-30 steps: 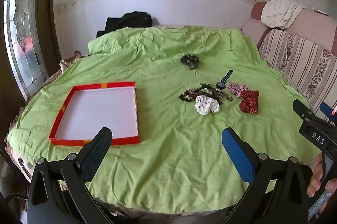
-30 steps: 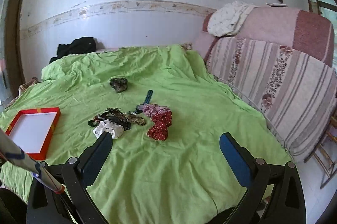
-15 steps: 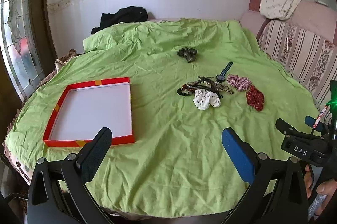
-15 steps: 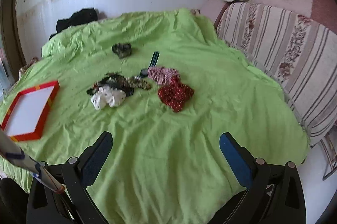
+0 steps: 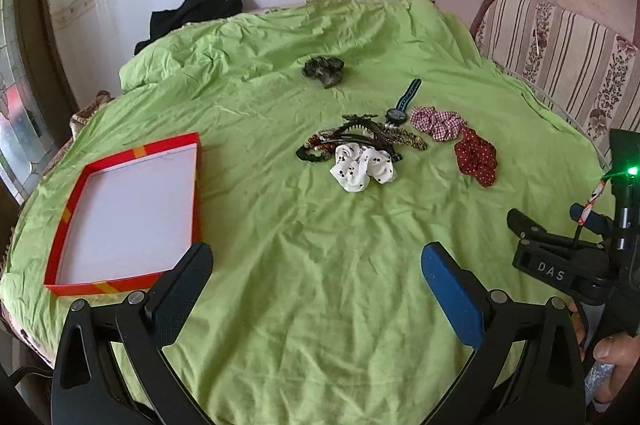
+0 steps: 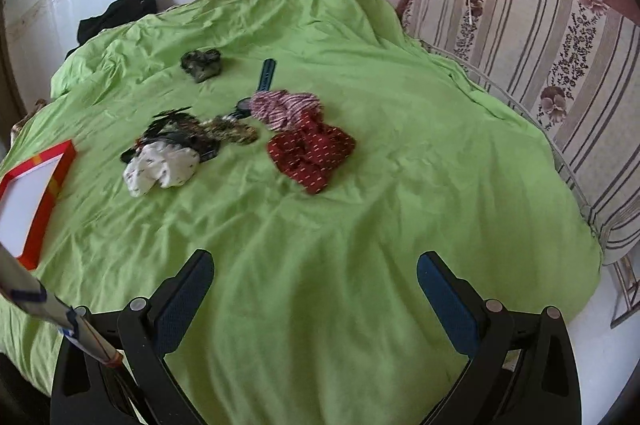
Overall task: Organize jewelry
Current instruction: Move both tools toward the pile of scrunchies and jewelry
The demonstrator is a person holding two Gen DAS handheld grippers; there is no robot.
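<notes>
Green bedsheet (image 5: 320, 245) carries a central heap of soft, light scrunchies (image 5: 362, 167) and a stiff watch (image 5: 404, 103), right of an empty red tray (image 5: 194, 193); both tools, left tool (image 5: 316, 275) and right tool (image 6: 314, 283), hover wide open, holding nothing. Pinching bunched fabric looks the safest hold.

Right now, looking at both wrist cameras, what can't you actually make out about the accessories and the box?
- Dark tangle, left wrist view: its pieces overlap, so they cannot be counted.
- White scrunchie, right wrist view: motion blur hides its dot print.
- Red box, right wrist view: cut off by the left edge.
- Watch, right wrist view: its face is blurred and partly behind the checked scrunchie.
</notes>
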